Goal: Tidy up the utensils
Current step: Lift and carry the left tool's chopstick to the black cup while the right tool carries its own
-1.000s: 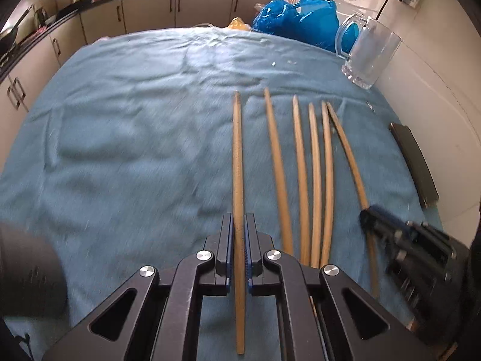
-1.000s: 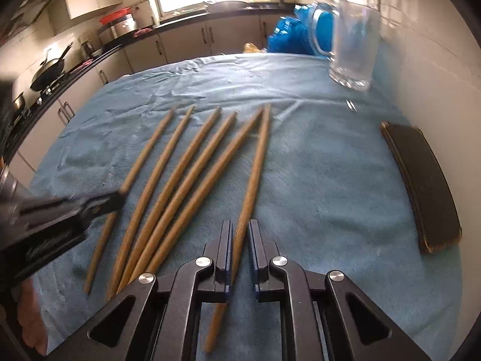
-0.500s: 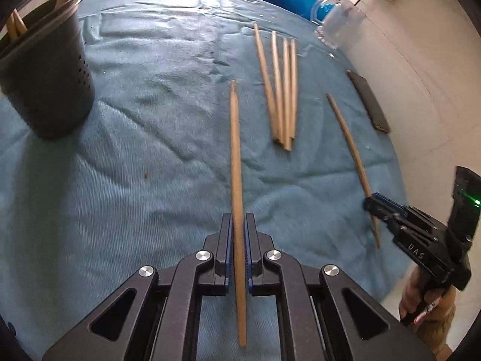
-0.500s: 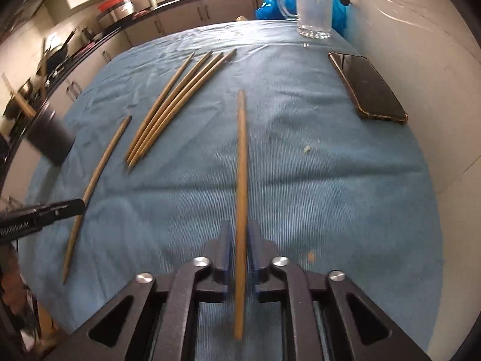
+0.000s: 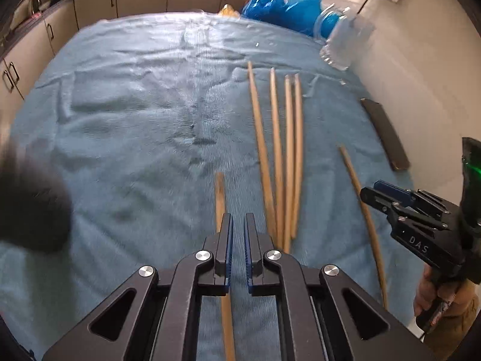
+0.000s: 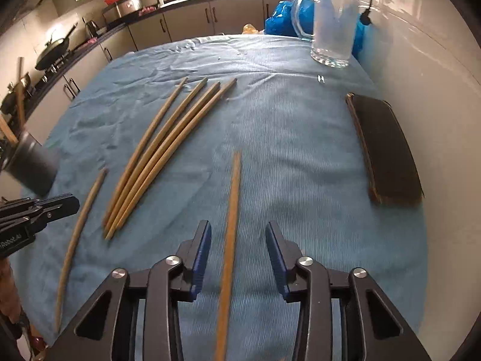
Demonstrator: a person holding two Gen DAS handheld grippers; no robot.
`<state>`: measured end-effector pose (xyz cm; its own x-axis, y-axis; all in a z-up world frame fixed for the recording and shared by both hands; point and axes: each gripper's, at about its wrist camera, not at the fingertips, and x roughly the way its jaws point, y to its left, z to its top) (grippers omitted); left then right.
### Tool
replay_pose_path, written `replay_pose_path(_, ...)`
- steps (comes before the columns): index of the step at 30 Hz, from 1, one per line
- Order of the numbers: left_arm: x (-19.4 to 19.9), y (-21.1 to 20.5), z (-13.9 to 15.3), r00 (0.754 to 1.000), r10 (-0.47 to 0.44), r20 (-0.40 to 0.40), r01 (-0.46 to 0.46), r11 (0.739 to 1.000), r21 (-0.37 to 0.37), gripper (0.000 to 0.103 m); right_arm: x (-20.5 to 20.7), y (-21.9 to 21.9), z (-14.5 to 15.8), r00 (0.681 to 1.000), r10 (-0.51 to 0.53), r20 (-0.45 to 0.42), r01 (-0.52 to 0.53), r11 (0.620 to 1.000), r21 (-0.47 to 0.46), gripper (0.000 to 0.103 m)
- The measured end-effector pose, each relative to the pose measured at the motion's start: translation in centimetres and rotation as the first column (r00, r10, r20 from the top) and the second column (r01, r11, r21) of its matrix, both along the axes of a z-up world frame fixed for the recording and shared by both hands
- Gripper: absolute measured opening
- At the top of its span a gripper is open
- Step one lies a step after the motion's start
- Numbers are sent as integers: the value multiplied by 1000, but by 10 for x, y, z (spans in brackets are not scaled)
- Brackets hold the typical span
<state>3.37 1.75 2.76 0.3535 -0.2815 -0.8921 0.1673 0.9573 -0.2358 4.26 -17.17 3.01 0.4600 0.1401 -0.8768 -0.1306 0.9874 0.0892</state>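
While both grippers hang over the blue cloth [image 6: 300,156], this is how things stand:

Step in hand: judged as a release or regrasp of two loose chopsticks; neither is in the holder yet.
Left gripper [image 5: 237,234]: jaws a narrow gap apart, gripping nothing; one chopstick [image 5: 221,195] lies just left of the gap, passing under the left finger.
Right gripper [image 6: 239,246]: jaws spread wide, empty; another chopstick [image 6: 231,219] lies lengthwise between the fingers, blurred, touching neither.
Other chopsticks: four in a bundle [image 6: 162,153] mid-cloth, apart from both grippers.
Holder: dark cup [image 6: 31,168] at the left edge, sticks already standing in it.
Next move: probably centre the jaws over a stick, close, lift, and carry it to the cup.
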Motion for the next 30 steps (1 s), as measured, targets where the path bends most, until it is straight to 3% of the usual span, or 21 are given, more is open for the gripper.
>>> replay_pose_path(4, 19, 1, -10, 999, 18, -29, -18, 1000, 2, 5, 30, 5, -11, 999, 11, -47, -13, 999, -32, 27)
replay_pose_path(16, 26, 5, -11, 999, 13, -46, -14, 999, -32, 5, 74, 17, -11, 994, 25, -103, -32, 997, -72, 24)
replay_pose_path(20, 24, 10, -10, 996, 21, -85, -26, 998, -58, 5, 79, 21, -11, 991, 29, -127, -40, 996, -84, 24)
replay_pose_path(23, 15, 15, 2, 999, 10, -34, -13, 997, -76, 6, 78, 19, -12, 991, 22, -131, -32, 997, -75, 24)
replay_pose_path(24, 13, 17, 6, 1000, 6, -16, -8, 997, -83, 7, 78, 18, -12, 991, 20, -131, -29, 997, -70, 24)
replay_pose_path(28, 13, 22, 12, 1000, 24, 15, -23, 997, -74, 32, 79, 17, -13, 992, 7, -123, -14, 998, -61, 25)
replay_pose_path(30, 16, 22, 7, 999, 34, -2, -34, 998, -45, 32, 78, 18, -13, 992, 1, -124, -9, 998, -62, 25)
